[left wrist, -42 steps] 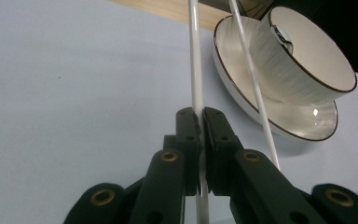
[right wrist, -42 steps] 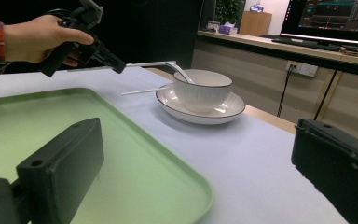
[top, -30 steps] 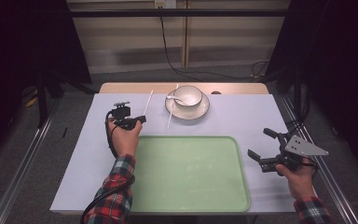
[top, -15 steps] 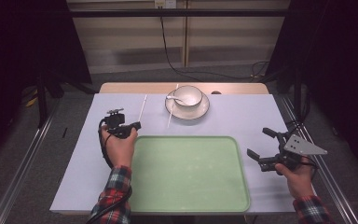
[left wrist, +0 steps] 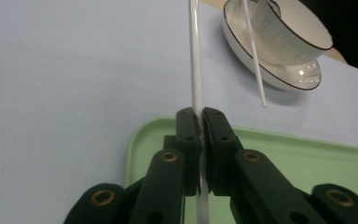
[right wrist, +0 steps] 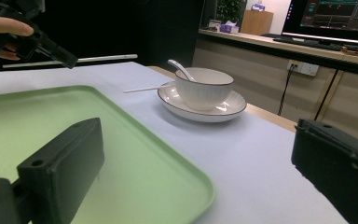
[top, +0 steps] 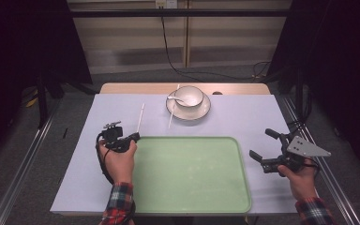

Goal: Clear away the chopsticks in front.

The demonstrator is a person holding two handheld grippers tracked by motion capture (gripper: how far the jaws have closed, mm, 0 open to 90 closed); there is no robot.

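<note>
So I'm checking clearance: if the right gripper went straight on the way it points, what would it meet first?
Probably the green tray: the open right gripper points left across it. Height is hard to judge.

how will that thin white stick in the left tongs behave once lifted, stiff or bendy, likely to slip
The white stick runs straight beyond the left tongs, so it is probably stiff. It looks slender, so likely very light. The jaws pinch it near one end, and it seems smooth, so it may pivot or slide.
</note>
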